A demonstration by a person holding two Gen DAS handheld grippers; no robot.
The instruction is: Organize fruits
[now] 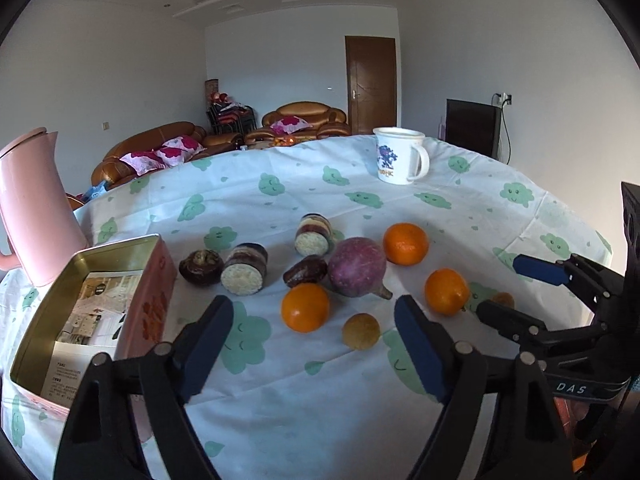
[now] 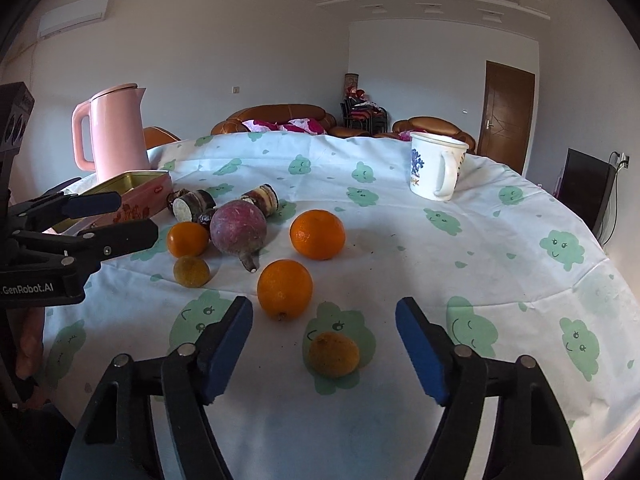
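Both claws gape empty: the left claw [image 1: 314, 344] hovers short of an orange [image 1: 305, 307], the right claw [image 2: 324, 350] straddles a small yellowish fruit [image 2: 333, 354] without touching. Beyond lie the remaining oranges on the counter [image 2: 400, 272]. Leftward, the tin [image 1: 52, 320] holds no fruit; sorting looks unstarted.

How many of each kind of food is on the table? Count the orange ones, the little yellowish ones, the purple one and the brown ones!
Bright oranges: 3
Small dull yellowish fruits: 2
Purple round root: 1
Cut striped stalk pieces: 2
Small dark brown pieces: 2
Total: 10
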